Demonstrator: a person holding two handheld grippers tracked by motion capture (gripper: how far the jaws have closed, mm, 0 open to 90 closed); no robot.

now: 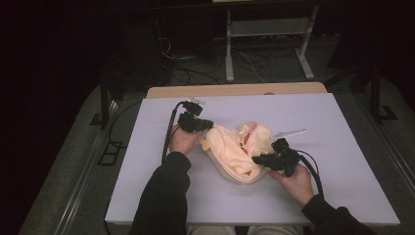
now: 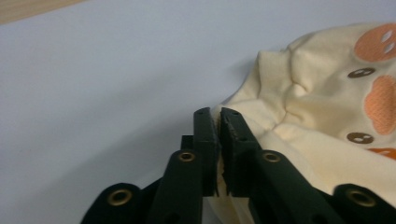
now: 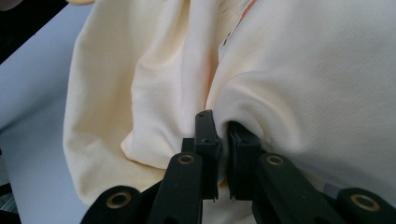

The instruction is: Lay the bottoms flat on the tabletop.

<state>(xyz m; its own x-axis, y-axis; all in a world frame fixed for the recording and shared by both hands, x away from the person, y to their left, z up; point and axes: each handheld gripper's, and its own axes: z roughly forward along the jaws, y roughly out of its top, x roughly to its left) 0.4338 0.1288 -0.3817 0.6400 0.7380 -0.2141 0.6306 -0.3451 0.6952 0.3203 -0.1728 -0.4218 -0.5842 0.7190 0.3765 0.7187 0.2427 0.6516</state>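
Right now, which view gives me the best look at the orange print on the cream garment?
The left gripper view: the orange print is close and sharp on the cream garment, beside the left gripper. The high view shows it as a small orange streak. The right gripper view catches an orange sliver at a fold.

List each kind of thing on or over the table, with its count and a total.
Garment: 1
Grippers: 2, left gripper and right gripper
White stick: 1
Total: 4
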